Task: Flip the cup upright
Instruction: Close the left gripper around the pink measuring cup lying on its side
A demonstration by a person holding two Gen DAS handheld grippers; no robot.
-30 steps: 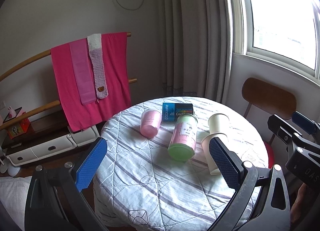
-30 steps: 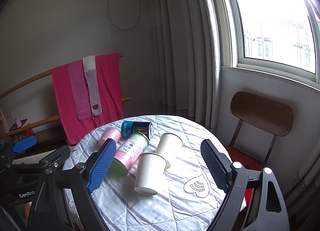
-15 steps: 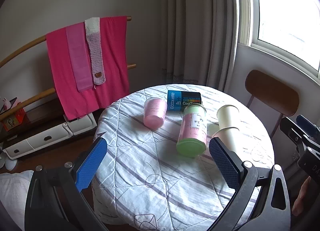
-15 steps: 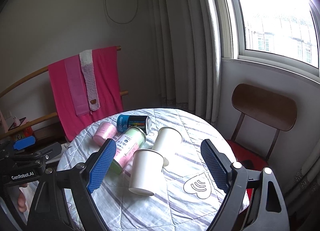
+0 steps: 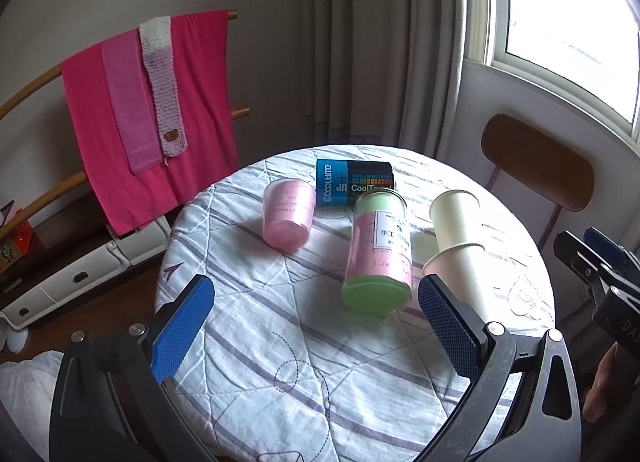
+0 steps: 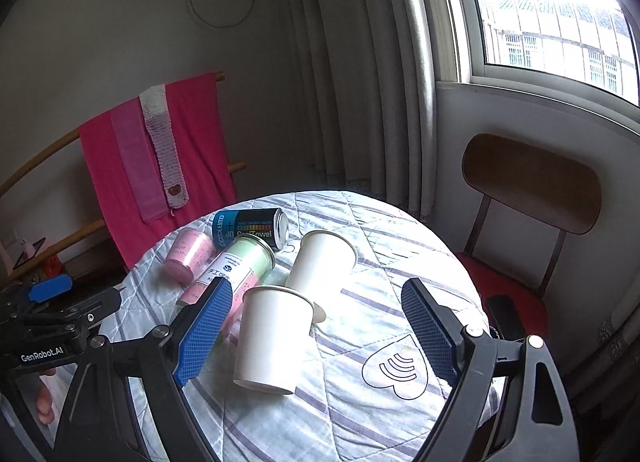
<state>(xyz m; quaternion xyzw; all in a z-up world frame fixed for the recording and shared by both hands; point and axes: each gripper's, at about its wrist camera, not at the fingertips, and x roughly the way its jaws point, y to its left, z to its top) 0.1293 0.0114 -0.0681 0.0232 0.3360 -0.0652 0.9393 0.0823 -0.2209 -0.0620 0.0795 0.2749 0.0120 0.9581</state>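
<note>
Pretty much nothing is done on the flip yet, going by how things lie. Two white paper cups are seen on the round table with its striped quilted cloth: the nearer white cup is standing mouth-down, base up, and the farther white cup seems to be lying tilted right behind it, apparently touching its base. A pink cup is also on its side further left, so which cup is meant can't be settled for sure; the nearer white one is judged the likely target since it sits between the right gripper's fingers in the right wrist view. No cup is upright, so the whole job is left: reach, grasp, turn over, set down. The right gripper is spread wide, nothing held and nothing touched, hovering short of the nearer white cup. The left gripper is spread wide too and empty, hanging above the near part of the cloth, with the pink-and-green jar lying ahead of it. That jar lies just beside the white cups, and a blue can lies behind it, so the approach looks a bit crowded on the left side of the cup.
</note>
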